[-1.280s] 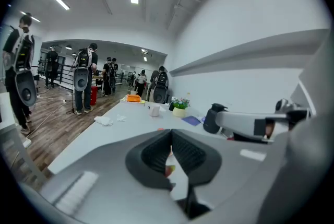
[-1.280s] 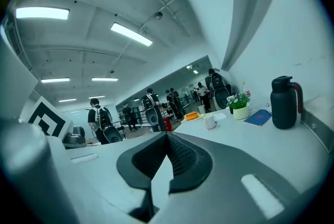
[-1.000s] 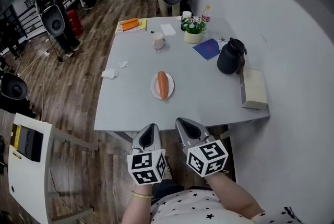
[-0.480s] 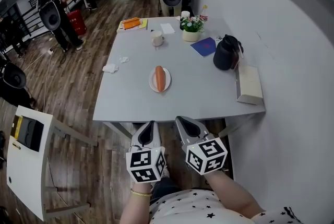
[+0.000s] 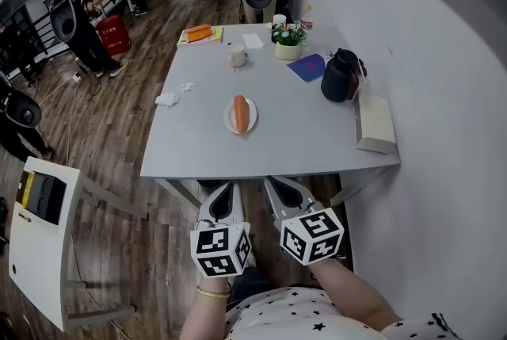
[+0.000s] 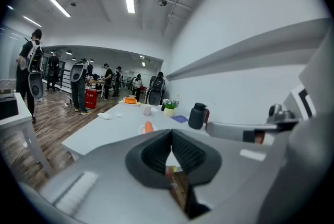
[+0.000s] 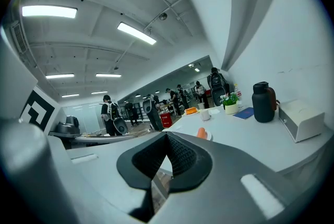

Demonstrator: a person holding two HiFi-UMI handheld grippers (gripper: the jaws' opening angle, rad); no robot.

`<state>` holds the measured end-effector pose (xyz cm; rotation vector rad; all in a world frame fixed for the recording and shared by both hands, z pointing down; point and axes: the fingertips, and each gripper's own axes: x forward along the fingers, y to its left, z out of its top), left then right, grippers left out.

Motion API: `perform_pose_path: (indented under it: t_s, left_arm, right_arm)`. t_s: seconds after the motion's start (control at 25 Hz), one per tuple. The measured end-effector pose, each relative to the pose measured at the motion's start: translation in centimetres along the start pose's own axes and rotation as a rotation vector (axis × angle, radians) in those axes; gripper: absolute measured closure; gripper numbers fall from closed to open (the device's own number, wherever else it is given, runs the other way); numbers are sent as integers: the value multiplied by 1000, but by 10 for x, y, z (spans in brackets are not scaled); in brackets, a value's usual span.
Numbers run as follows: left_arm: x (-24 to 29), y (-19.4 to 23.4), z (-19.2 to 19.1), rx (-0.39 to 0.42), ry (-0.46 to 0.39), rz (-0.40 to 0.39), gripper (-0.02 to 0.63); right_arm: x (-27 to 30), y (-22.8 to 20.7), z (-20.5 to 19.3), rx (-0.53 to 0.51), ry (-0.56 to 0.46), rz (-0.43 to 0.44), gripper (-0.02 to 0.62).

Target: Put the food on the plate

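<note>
An orange sausage (image 5: 241, 113) lies on a small white plate (image 5: 230, 123) in the middle of the grey table (image 5: 206, 152). In the left gripper view the sausage (image 6: 148, 127) shows far ahead, and in the right gripper view the sausage (image 7: 201, 133) too. My left gripper (image 5: 226, 199) and right gripper (image 5: 280, 193) hang side by side below the table's near edge, well short of the plate. Both have their pads pressed together with nothing between them.
On the table stand a black jug (image 5: 339, 77), a white box (image 5: 373, 124), a blue booklet (image 5: 308, 67), a potted plant (image 5: 287, 43), a cup (image 5: 236, 55), crumpled tissues (image 5: 167, 99) and an orange item (image 5: 198, 33). A white wall runs along the right. People stand on the wooden floor at far left.
The view has drawn back from the table, so the plate and sausage look smaller and farther. Both grippers keep their place and stay shut.
</note>
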<state>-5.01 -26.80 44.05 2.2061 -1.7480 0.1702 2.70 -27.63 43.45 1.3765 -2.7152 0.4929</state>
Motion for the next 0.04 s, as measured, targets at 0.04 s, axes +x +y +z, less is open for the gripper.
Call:
perform_pose_path:
  t_s: [0.04]
  left_arm:
    - [-2,-1,0,1,0,0,600]
  right_arm:
    - [-2,1,-1,3,1,2,598]
